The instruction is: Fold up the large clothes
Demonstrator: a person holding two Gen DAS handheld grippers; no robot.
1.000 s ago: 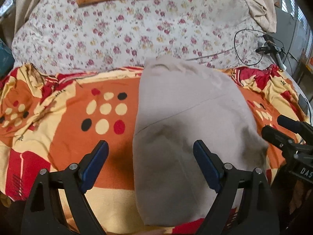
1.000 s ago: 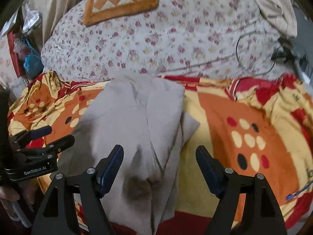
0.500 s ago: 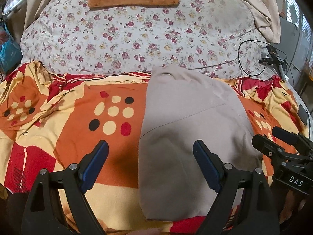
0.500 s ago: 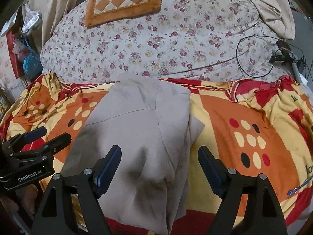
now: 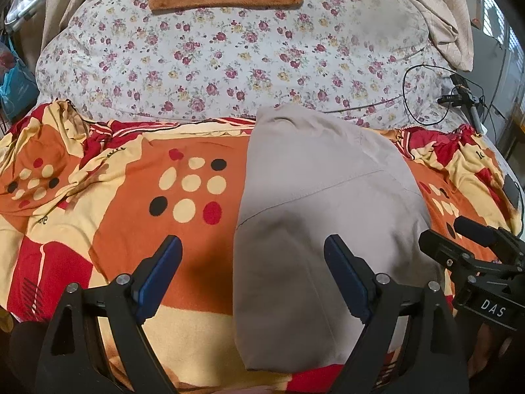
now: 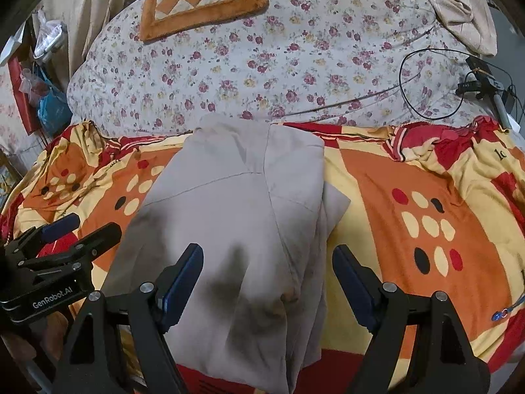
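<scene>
Inspecting left wrist view: left claw (image 5: 252,282) wide open, empty.
Garment: grey folded garment (image 5: 321,203) lies flat on the orange patterned blanket (image 5: 131,216), near the bed's front edge.
Right wrist view: right claw (image 6: 267,282) wide open, empty, above the garment's (image 6: 236,223) near end.
Behind: floral quilt (image 6: 262,65).

Folded grey garment (image 5: 328,203) on orange patterned blanket (image 5: 124,216)

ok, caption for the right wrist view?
Open right gripper above a folded beige garment on a patterned blanket.
</scene>
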